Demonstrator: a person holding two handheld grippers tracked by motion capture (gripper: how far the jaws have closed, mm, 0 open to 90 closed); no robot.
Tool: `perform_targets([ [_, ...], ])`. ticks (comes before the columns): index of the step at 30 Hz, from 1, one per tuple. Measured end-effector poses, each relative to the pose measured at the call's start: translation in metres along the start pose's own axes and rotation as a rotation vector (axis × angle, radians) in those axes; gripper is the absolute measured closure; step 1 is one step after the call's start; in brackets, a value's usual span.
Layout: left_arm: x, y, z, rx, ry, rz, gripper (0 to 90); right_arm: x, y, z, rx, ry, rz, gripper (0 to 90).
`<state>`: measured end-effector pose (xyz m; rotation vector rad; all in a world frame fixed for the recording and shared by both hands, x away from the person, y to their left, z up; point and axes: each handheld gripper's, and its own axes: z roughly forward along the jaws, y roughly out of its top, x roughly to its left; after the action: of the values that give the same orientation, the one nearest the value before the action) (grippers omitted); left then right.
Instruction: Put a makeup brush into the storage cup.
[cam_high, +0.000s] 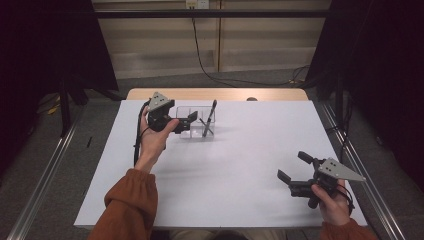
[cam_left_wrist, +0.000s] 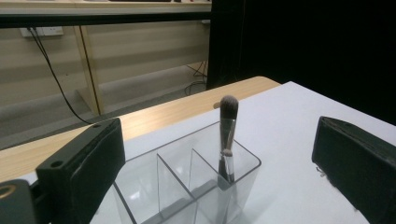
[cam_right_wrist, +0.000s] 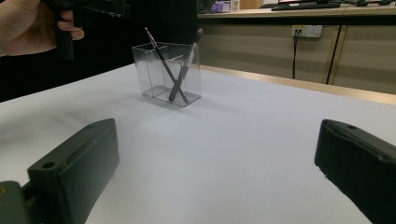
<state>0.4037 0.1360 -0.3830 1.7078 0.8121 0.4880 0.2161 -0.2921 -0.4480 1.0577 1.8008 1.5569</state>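
Just beside the clear organizer (cam_high: 195, 122), at its left end, I hold the left gripper (cam_high: 188, 121), jaws spread wide with nothing between them. Inside the organizer's far-right compartment stands the makeup brush (cam_left_wrist: 227, 135), leaning, beyond my jaws and untouched.

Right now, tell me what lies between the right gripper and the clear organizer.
Nothing: in the right gripper view, bare white table runs from the open right gripper to the clear organizer with its two brushes. The high view shows the same bare stretch.
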Motion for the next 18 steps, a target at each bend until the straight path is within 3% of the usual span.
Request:
perform_targets([
  [9, -0.002, -0.006, -0.015, -0.006, 0.001, -0.004, 3.1, 0.003, 0.001, -0.001, -0.003, -0.003, -0.005, 0.0],
  [12, -0.004, -0.007, -0.022, -0.015, 0.03, -0.01, 3.1, 0.003, 0.001, -0.001, -0.004, -0.003, -0.002, 0.0],
  [18, -0.007, -0.012, -0.035, -0.033, 0.017, -0.003, 3.2, 0.002, 0.001, -0.001, -0.004, -0.001, -0.001, 0.0],
])
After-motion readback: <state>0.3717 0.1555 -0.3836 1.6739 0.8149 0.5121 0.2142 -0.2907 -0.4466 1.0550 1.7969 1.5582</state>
